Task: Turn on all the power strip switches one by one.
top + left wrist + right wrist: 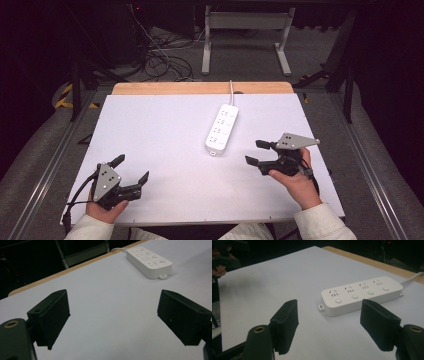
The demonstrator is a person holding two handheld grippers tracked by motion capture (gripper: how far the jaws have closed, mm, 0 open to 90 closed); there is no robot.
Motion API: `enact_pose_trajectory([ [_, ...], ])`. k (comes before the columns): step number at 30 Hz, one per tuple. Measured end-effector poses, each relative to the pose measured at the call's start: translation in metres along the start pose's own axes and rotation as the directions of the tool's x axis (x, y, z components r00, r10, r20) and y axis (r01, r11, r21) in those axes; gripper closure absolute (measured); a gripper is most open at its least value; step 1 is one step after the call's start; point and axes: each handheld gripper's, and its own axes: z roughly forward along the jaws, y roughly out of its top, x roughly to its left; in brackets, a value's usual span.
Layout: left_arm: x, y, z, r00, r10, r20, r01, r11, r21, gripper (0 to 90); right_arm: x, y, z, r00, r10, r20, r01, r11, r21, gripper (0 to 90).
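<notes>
While the right tool [256, 152] gapes empty, the power strip [222, 129] lies just beyond it.

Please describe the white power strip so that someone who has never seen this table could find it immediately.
On the white table, look right of centre toward the far wooden edge. The power strip lies flat there, its cord leaving over that edge. It is a long white block bearing four sockets, each with a round button.

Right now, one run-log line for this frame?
left gripper: open, empty | right gripper: open, empty, near power strip | strip: flat on white table, untouched
</notes>
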Motion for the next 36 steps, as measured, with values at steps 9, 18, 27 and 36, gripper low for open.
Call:
enact_pose_trajectory([
  [9, -0.001, -0.001, -0.003, 1.0000, 0.001, 0.001, -0.001, 1.0000, 0.001, 11.3, 0.001, -0.033, 0.003, 0.9988, 0.037, -0.031, -0.037, 0.999, 0.008, 30.5],
  [18, -0.003, -0.002, -0.006, 0.9999, -0.009, 0.008, 0.009, 0.9999, 0.004, 11.1, 0.005, -0.053, 0.004, 0.9989, 0.033, -0.034, -0.032, 0.999, 0.033, 26.1],
  [27, -0.002, -0.004, -0.005, 1.0000, 0.002, 0.007, -0.002, 0.9999, 0.015, 11.0, 0.005, -0.067, 0.011, 0.9998, 0.017, 0.003, -0.017, 0.996, 0.085, 26.3],
  [36, 0.001, -0.006, -0.001, 0.9997, -0.015, 0.022, 0.015, 0.9997, 0.021, 10.6, 0.003, -0.065, 0.007, 0.9983, -0.005, 0.058, 0.001, 0.998, 0.062, 27.1],
])
